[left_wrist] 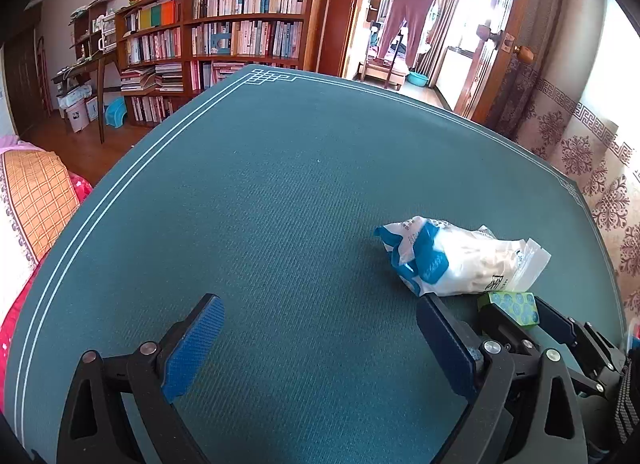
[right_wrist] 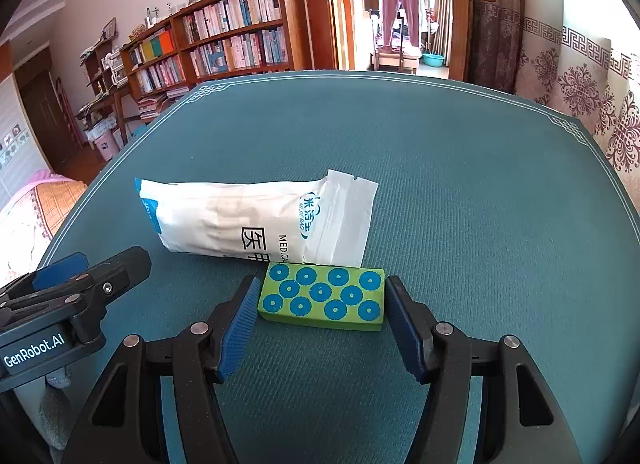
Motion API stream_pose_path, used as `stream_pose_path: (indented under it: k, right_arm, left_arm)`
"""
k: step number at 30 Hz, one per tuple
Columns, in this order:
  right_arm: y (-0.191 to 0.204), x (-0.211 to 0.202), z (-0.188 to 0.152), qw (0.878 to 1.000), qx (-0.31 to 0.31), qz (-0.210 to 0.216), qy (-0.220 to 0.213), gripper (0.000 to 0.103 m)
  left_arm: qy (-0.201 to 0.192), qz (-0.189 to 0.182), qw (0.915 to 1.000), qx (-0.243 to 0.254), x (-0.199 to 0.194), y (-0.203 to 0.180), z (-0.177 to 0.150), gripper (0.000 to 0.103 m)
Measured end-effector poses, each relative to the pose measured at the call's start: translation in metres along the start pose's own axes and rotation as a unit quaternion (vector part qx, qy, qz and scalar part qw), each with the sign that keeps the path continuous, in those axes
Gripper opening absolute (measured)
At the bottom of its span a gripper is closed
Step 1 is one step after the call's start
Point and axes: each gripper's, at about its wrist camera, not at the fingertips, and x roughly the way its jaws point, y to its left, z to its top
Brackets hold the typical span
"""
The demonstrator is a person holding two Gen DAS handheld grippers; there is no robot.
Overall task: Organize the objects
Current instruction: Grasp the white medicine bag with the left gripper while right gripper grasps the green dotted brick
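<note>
A green block with blue dots [right_wrist: 323,298] lies on the teal table mat [right_wrist: 460,204], between the fingertips of my right gripper [right_wrist: 322,304]. The jaws stand close on both sides of it; I cannot tell whether the pads touch it. A white and blue medical bag [right_wrist: 248,222] lies just behind the block. In the left wrist view the bag [left_wrist: 452,258] is at the right, with the green block [left_wrist: 514,306] beside the right gripper. My left gripper [left_wrist: 316,324] is open and empty over bare mat, left of the bag.
The left gripper [right_wrist: 80,280] shows at the left of the right wrist view. A bed with an orange and pink cover [left_wrist: 32,200] is left of the table. Bookshelves [left_wrist: 224,32] and a doorway [left_wrist: 408,16] stand behind. A patterned curtain [left_wrist: 592,168] hangs at the right.
</note>
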Motion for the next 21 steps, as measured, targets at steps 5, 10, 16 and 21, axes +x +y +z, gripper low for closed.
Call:
stream_pose_path:
  k: [5,10,16,21]
  right_arm:
    - [-0.008,-0.002,-0.001,1.000,0.021,0.003,-0.005,0.064]
    - [-0.013,-0.003,0.000,0.999,0.031,0.000,-0.007,0.064]
    - [-0.022,-0.006,-0.003,0.999,0.044,-0.002,-0.011,0.064]
    - [-0.033,-0.013,-0.009,0.998,0.058,-0.002,-0.016,0.064]
  left_arm:
    - [0.002,-0.001,1.0000,0.004,0.001,-0.002,-0.001,0.099]
    - [0.001,-0.004,1.0000,0.008,0.001,-0.004,-0.001,0.099]
    - [0.000,-0.011,0.9998,0.018,0.000,-0.009,-0.002,0.099]
    - [-0.005,-0.021,0.9993,0.031,-0.003,-0.014,-0.004,0.099]
